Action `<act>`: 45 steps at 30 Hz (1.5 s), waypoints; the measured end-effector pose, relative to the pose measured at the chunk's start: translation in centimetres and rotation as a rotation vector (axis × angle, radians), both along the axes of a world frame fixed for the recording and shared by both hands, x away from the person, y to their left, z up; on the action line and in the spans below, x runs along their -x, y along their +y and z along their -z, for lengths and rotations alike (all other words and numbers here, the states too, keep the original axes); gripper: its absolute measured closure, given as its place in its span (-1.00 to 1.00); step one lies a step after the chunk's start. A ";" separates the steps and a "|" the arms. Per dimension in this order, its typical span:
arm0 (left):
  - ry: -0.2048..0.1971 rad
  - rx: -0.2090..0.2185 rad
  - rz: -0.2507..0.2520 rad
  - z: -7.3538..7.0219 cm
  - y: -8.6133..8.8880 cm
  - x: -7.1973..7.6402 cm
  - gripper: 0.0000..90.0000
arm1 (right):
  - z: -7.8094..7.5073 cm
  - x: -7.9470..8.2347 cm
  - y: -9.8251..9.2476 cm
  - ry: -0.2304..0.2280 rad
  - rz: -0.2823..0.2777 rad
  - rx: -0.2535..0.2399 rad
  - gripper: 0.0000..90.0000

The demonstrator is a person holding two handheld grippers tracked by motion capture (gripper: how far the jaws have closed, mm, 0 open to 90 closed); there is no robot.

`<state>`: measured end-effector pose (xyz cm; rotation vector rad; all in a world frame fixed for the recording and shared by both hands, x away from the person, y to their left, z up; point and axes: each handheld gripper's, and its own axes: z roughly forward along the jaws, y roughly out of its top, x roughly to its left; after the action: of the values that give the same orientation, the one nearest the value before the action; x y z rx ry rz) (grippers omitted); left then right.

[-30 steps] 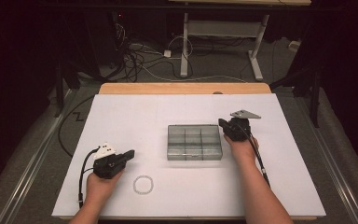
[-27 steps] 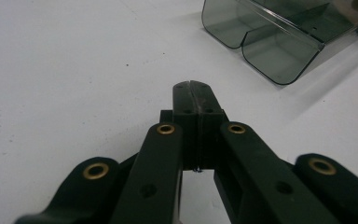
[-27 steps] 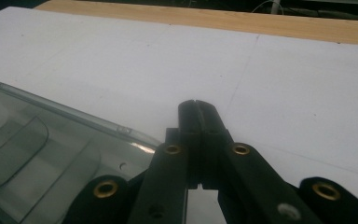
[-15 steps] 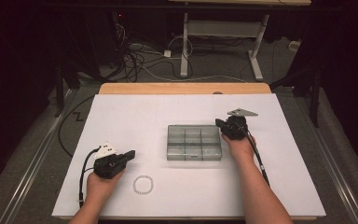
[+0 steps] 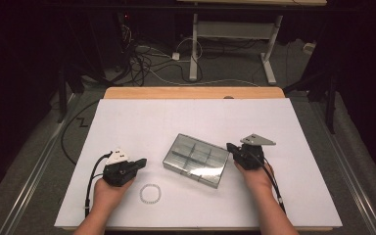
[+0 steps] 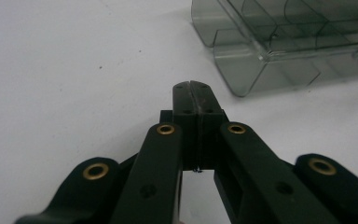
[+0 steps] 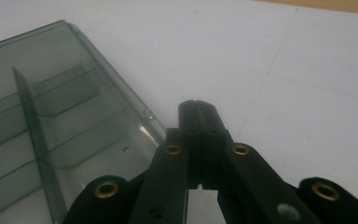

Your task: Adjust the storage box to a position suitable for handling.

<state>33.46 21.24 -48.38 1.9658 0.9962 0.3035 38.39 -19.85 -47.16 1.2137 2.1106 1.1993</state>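
Both jaw pairs are seen closed and empty, the right gripper [image 5: 231, 147] pressed against the compartment box [image 5: 196, 160] at its 3 o'clock edge, the left gripper [image 5: 142, 161] at 9 o'clock.

Your compartment box [image 5: 196, 160] reads as smoky clear plastic, smooth and glossy, its lid catching a soft sheen. Under it you have a matt white table cover [image 5: 196, 122], paper-like, faintly speckled up close, with a bare wooden edge [image 5: 191, 92] at the far side. Your left gripper [image 6: 195, 88] and right gripper [image 7: 196, 106] both look like matt black plastic with brass-coloured metal rivets. The small ring [image 5: 150, 194] near you looks white and beaded.
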 end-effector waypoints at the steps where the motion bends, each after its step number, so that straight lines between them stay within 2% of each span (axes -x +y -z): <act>1: 0.005 -0.004 0.003 -0.1 -0.3 -0.1 0.96 | 0.0 0.7 0.0 -0.002 0.000 -0.003 1.00; 3: 0.008 0.000 0.005 -0.2 -0.7 -0.5 0.96 | 0.2 1.9 0.1 -0.002 -0.009 -0.018 1.00; 4: 0.008 0.000 0.005 -0.2 -0.7 -0.5 0.96 | 0.2 1.9 0.1 -0.002 -0.009 -0.018 1.00; 6: 0.015 -0.007 0.007 -0.1 -1.1 -0.9 0.96 | 0.3 3.0 0.2 0.001 -0.021 -0.039 1.00; 8: 0.022 0.000 0.005 0.0 -1.4 -1.4 0.96 | 0.2 3.9 -0.1 -0.020 -0.013 -0.020 1.00; 9: 0.024 -0.011 0.005 0.1 -1.7 -2.0 0.96 | 0.1 4.1 -0.4 -0.024 -0.010 -0.013 1.00; 10: 0.024 -0.011 0.005 0.1 -1.7 -2.0 0.96 | 0.1 4.1 -0.4 -0.024 -0.010 -0.013 1.00; 14: 0.034 -0.011 0.026 0.5 -2.4 -2.8 0.96 | -0.2 6.0 -1.7 -0.030 -0.011 0.013 1.00; 19: 0.044 -0.028 0.051 0.7 -3.1 -3.0 0.96 | -0.1 8.4 -3.0 -0.030 -0.021 0.013 1.00; 23: 0.044 -0.036 0.065 0.7 -3.6 -2.9 0.96 | -0.4 9.5 -3.8 -0.038 -0.021 0.013 1.00; 26: 0.045 -0.038 0.059 0.6 -3.9 -2.8 0.96 | -0.5 10.0 -4.1 -0.051 -0.019 -0.005 1.00; 32: 0.056 -0.046 0.075 0.6 -3.8 -2.6 0.96 | 0.0 10.2 -3.9 -0.036 -0.034 -0.008 1.00; 38: 0.059 -0.072 0.112 0.3 -4.5 -1.2 0.96 | 0.2 10.0 -3.8 -0.029 -0.044 -0.004 1.00; 39: 0.059 -0.084 0.128 0.1 -4.8 -0.5 0.96 | 0.2 10.0 -3.8 -0.026 -0.040 -0.005 1.00; 45: 0.077 -0.074 0.141 -0.3 -5.0 0.7 0.96 | 0.3 10.0 -4.1 -0.028 -0.040 -0.004 1.00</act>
<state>32.79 16.28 -48.06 2.1168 0.8999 0.1892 28.39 -23.96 -47.44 1.1547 2.1226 1.2316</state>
